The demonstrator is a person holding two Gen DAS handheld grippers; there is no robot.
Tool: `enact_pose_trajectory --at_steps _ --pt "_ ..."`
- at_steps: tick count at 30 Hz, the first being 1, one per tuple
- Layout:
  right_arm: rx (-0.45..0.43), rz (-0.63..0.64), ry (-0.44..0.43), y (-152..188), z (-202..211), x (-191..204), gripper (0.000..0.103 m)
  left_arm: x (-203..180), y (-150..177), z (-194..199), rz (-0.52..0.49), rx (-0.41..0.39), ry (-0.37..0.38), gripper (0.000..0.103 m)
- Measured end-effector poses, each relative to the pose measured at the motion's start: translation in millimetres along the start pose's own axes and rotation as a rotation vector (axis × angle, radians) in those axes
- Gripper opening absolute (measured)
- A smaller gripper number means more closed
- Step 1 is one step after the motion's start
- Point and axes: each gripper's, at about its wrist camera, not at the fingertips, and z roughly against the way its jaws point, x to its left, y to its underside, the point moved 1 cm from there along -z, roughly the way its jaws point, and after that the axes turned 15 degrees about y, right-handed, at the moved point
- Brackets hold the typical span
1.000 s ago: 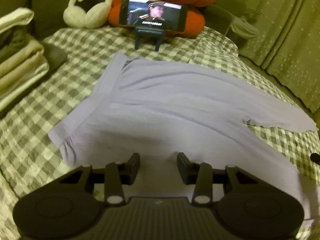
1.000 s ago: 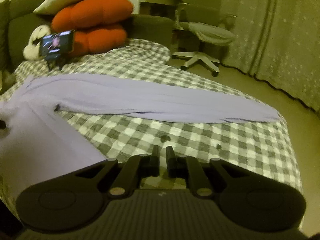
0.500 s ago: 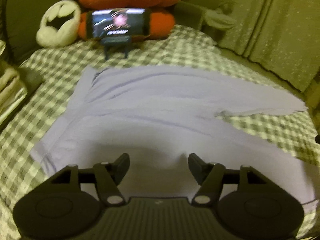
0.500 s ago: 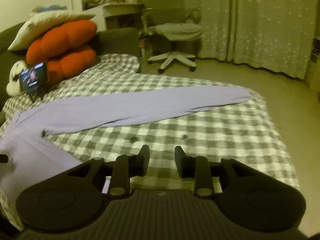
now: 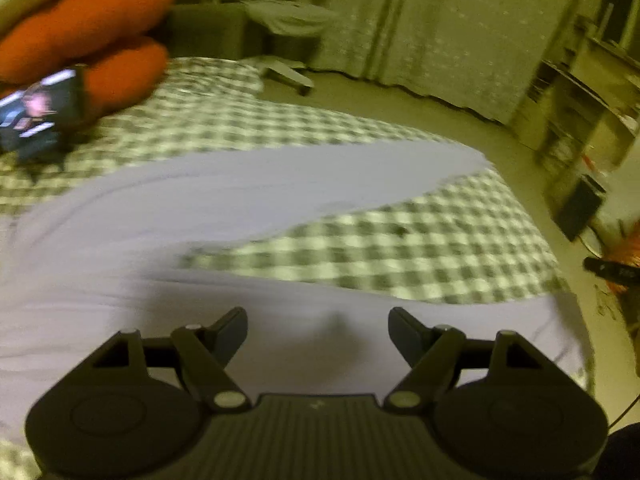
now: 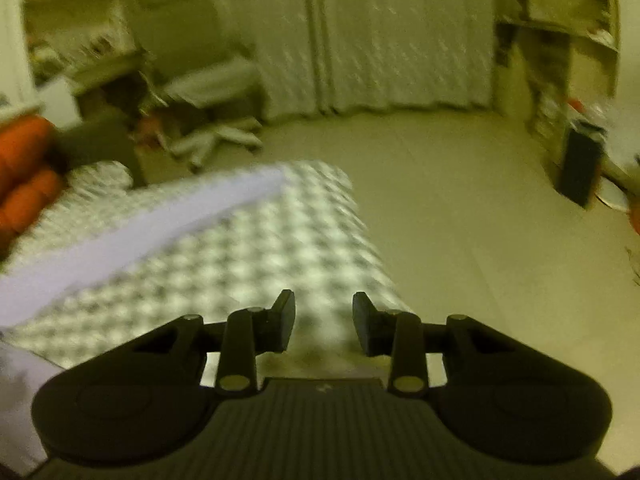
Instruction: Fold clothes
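Jaws of our left gripper (image 5: 318, 330) are opening, empty, above the lilac garment (image 5: 192, 216) spread over the checked bed (image 5: 420, 248). Our right gripper (image 6: 324, 326), also opening and empty, hangs over the bed's near right corner, garment far left.

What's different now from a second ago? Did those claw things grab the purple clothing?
No grab. Both views swung right, toward the curtains. The left gripper jaws are opening above the purple garment, nothing between them; the right gripper, nearly shut before, is opening over the checkered bed. The garment stays spread flat.
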Motion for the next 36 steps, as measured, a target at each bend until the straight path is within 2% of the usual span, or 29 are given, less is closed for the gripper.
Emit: enact_pose_trajectory --at_steps 3,7,10,13,16,21,23,29,34,36 --pt "0.061 -0.008 0.026 5 -9 -15 0.036 6 9 -15 0.004 0.026 -0.012 0.079" --pt "0.108 -0.015 0.02 8 -17 -27 0.036 19 17 -23 0.024 0.049 -0.058 0.079" --pt "0.128 0.014 -0.006 7 -23 -20 0.036 28 23 -22 0.046 0.061 -0.078 0.079" --pt "0.148 0.074 -0.037 8 -28 -8 0.036 38 21 -12 0.084 0.067 -0.059 0.079" --pt "0.188 0.165 -0.045 14 -34 10 0.036 61 11 8 0.169 0.0 -0.07 0.079" --pt "0.104 0.157 -0.014 5 -25 18 0.036 106 0 36 0.319 -0.078 -0.113 0.079" --pt "0.082 0.146 -0.038 3 -21 23 0.036 124 -4 49 0.399 -0.123 -0.122 0.08" --pt "0.066 0.223 -0.109 9 -10 55 0.036 180 -9 85 0.579 -0.225 -0.174 0.08" --pt "0.033 0.244 -0.222 14 11 87 0.036 226 0 122 0.706 -0.324 -0.261 0.08" --pt "0.022 0.259 -0.273 16 21 105 0.036 243 2 132 0.728 -0.349 -0.312 0.074"
